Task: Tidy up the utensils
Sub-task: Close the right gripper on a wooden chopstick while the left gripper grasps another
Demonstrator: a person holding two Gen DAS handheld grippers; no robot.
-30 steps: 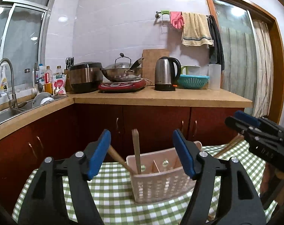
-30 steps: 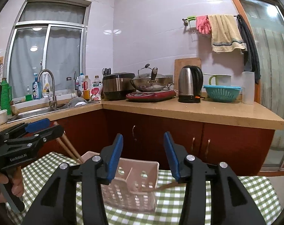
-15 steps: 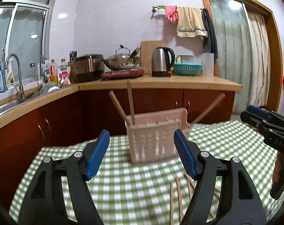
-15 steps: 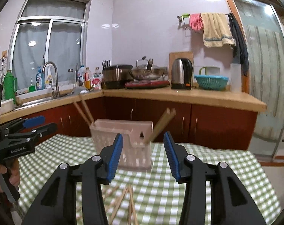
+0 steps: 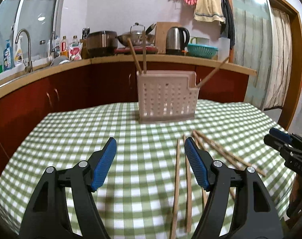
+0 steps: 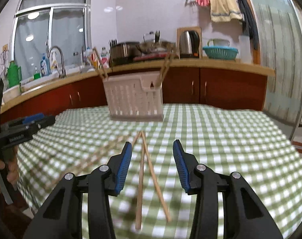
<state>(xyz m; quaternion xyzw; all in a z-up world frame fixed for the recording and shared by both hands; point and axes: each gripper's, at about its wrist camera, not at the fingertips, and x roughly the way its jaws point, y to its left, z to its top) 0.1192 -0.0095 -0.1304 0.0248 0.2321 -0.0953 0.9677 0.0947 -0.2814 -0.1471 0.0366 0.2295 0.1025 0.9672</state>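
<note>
The right gripper (image 6: 152, 167), jaws closing on nothing yet, hangs nearer than the wide-open, empty left gripper (image 5: 150, 162) to the crossed chopsticks (image 6: 143, 171), which lie lengthwise between its fingers, pointing toward the holder (image 6: 134, 99).

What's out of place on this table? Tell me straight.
Loose chopsticks lie scattered on the checked tablecloth in front of the white holder, some crossing each other. Only a few sticks stand in the holder, leaning apart at different angles. Nothing looks spilled or broken.
</note>
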